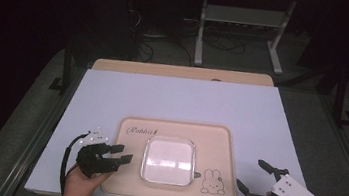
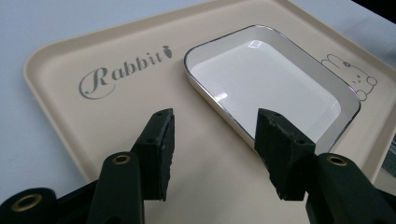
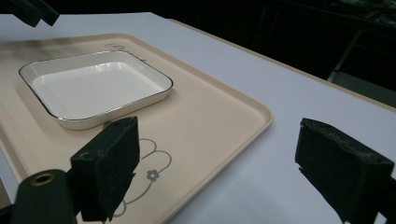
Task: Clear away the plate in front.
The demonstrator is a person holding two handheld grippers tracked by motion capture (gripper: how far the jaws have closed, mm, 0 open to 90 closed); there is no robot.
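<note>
White table [image 1: 177,98]: one tray [image 1: 127,183], one dish [image 1: 168,160]; left tongs [image 1: 122,154], right tongs [image 1: 256,174] both apart.

Dim room, dark at far wall. Grey floor [image 1: 35,111] on both sides of white-topped table [image 1: 182,99] with wooden far edge. White metal stand [image 1: 243,33] beyond, tangled cables [image 1: 170,37] on floor beside it.

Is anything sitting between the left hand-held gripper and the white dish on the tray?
Nothing visible. Bare tray separates the open left hand-held gripper from the white dish.
</note>
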